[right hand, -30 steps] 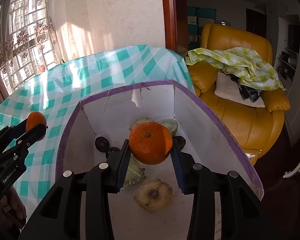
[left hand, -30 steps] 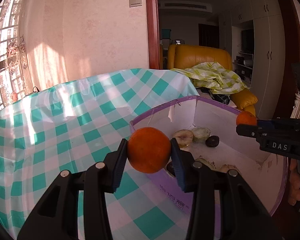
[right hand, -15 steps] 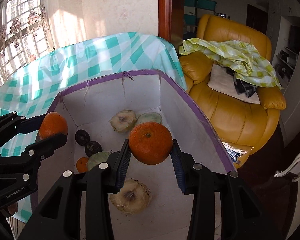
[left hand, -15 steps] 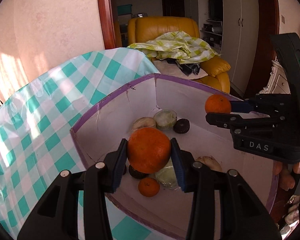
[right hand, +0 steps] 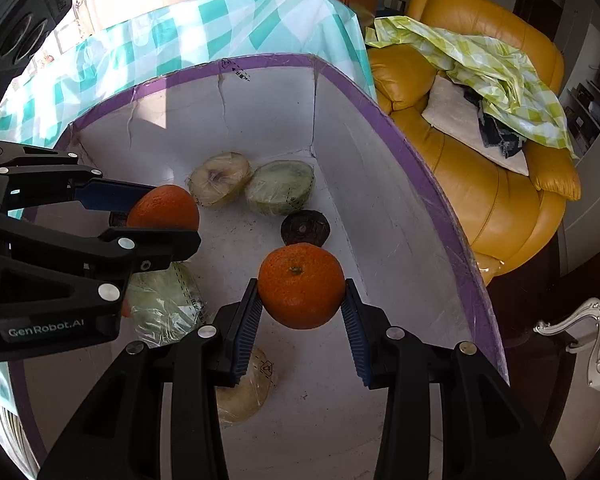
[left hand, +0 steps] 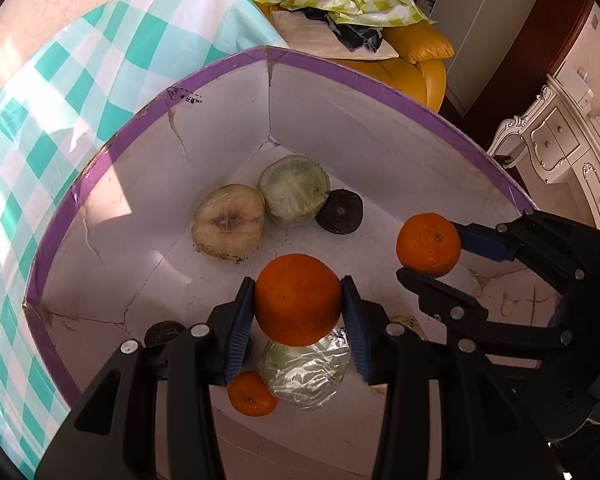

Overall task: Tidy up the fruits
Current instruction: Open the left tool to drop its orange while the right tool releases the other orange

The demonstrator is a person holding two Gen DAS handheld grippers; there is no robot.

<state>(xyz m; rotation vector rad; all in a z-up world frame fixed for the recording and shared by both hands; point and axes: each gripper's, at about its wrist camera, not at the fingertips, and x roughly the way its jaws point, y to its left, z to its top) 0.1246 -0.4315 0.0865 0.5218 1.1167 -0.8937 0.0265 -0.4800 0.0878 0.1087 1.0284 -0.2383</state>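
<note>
My left gripper (left hand: 298,312) is matte black plastic, two angular arms ending in blue ribbed pads (left hand: 239,322), with round silver screw heads dotted along the linkages. My right gripper (right hand: 301,312) is the same build: black arms, blue ribbed pads (right hand: 354,330), shiny screws at each joint. From the right wrist view, white "GenRobot.AI" lettering runs along the left tool's black side.
</note>
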